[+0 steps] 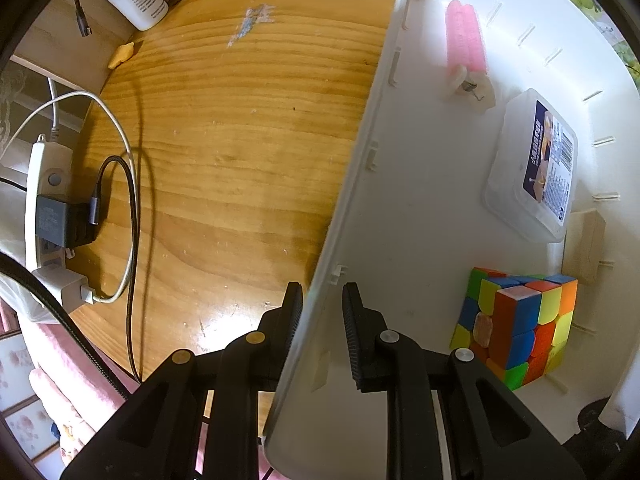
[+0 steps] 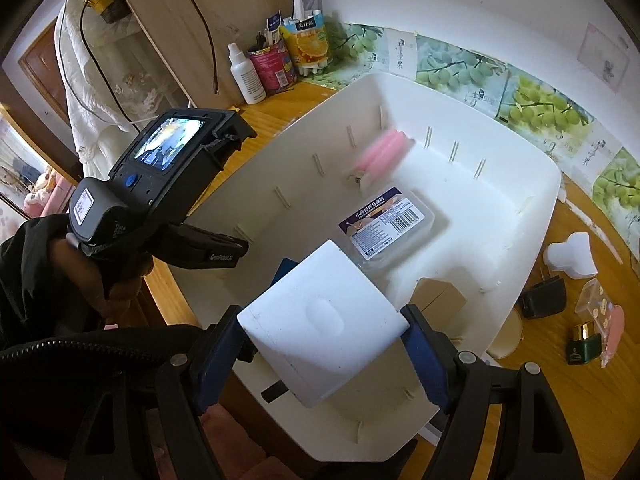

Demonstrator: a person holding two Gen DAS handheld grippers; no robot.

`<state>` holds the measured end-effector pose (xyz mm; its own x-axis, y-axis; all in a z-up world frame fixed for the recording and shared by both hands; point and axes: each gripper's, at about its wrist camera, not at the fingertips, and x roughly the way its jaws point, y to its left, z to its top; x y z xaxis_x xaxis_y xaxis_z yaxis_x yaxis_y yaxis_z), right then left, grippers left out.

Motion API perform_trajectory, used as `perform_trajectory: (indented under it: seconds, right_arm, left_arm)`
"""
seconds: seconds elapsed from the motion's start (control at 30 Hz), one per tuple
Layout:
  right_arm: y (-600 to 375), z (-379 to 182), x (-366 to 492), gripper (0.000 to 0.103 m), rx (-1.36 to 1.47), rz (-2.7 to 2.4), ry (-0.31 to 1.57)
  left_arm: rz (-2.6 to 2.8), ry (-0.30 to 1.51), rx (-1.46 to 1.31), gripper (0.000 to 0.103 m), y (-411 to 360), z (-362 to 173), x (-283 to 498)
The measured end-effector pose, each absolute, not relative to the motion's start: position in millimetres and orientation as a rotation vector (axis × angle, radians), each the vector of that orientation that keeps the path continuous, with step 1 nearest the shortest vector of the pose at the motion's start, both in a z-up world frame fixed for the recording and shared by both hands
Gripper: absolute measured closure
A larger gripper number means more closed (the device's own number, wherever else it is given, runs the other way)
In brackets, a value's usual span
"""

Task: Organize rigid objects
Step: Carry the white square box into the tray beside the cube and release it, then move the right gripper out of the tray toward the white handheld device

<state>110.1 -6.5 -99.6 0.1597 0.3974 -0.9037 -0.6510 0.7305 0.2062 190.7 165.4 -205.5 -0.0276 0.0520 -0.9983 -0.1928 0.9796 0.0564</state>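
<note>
A white plastic bin [image 1: 420, 216] stands on the wooden table [image 1: 240, 140]. My left gripper [image 1: 322, 312] points straight down and straddles the bin's left wall, shut on it. Inside lie a pink roller clip [image 1: 466, 36], a clear labelled box [image 1: 532, 164], a colourful puzzle cube [image 1: 516, 324] and a pale wooden block [image 1: 586, 244]. In the right wrist view my right gripper [image 2: 324, 332] is shut on a white box [image 2: 320, 320] between its blue pads [image 2: 420, 340], above the near end of the bin [image 2: 500, 208]. That box hides most of the cube.
Right of the bin lie a white plastic piece [image 2: 572, 258], a black charger [image 2: 544, 300], a green jar [image 2: 584, 344] and a clear pouch [image 2: 600, 300]. A white bottle [image 2: 246, 76] and a red can [image 2: 274, 66] stand at the back. A power strip [image 1: 44, 200] with cables sits at the table's left edge.
</note>
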Motion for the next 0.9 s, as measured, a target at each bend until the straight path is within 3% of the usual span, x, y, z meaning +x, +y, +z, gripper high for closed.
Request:
perform_trajectory:
  seconds: [0.27,0.37,0.9]
  right_arm:
    - [-15.7,-99.8,113.8,0.024,-0.197,0.763,1.18]
    - [-21.2,-87.7,113.3,0.02,-0.153,0.803,1.11]
    - [-75.5,-44.2,118.2,0.02,-0.012,0.71,0.795]
  left_arm:
    - [0.191,1.588,-0.135,0.08,170.1,-207.7,190.3]
    - [0.196,1.59,-0.135,0.08,169.7,-208.7,190.6]
    - [0.209,1.599,-0.123,0.079,162.5,-212.8,193.0]
